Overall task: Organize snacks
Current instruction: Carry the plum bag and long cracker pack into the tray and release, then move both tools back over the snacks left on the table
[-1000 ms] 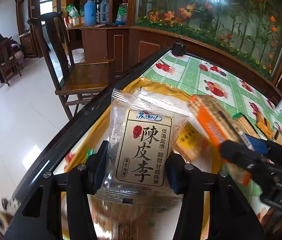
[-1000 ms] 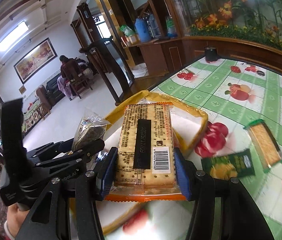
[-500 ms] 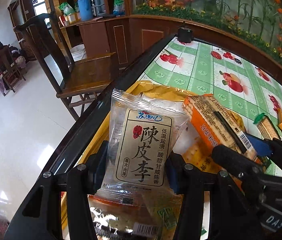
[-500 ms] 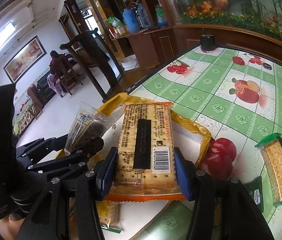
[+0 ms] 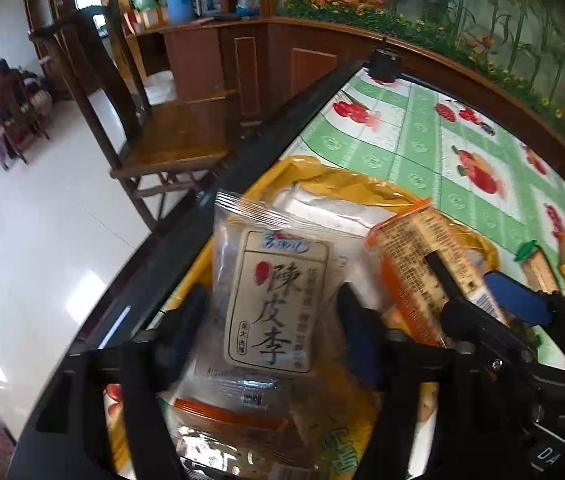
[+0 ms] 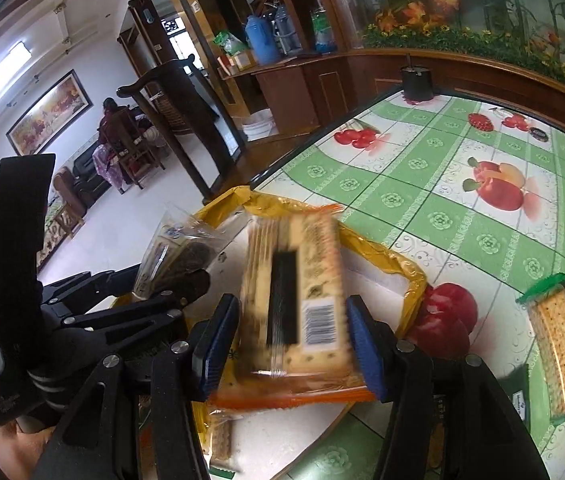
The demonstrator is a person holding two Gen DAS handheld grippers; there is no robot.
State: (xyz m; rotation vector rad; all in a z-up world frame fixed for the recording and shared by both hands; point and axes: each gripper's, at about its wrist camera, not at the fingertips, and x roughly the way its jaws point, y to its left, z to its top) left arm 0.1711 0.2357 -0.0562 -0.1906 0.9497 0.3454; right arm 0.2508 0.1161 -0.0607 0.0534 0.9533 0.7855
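At the desk's near-left corner, over the yellow-lined tray (image 5: 346,178), both grippers point down at the pile of snacks. The left gripper (image 5: 272,320) has just been opening: its jaws now stand clear on both sides of the clear plum packet (image 5: 272,300), which is between them, blurred, and no longer pinched. Below that packet lie other wrapped snacks already in the tray, among them an orange-edged one (image 5: 230,416).

The right gripper (image 6: 288,332) has also just been opening a little. The orange-wrapped cracker pack (image 6: 294,292) is between its blue pads (image 6: 218,340), tilted and blurred, barcode side up; the pads stand just beside its long edges, and whether they press on it cannot be told. The pack hangs over the tray's white floor (image 6: 274,444), beside the plum packet.

Outward from the tray, on the desk's green checked cloth with fruit prints (image 6: 442,184), a green-ended cracker pack (image 6: 562,344) lies near the right edge of the right wrist view, apart from the tray. A small black cup (image 6: 416,82) stands at the desk's far edge. Beyond the left edge is a wooden chair (image 5: 170,136) on the pale floor.
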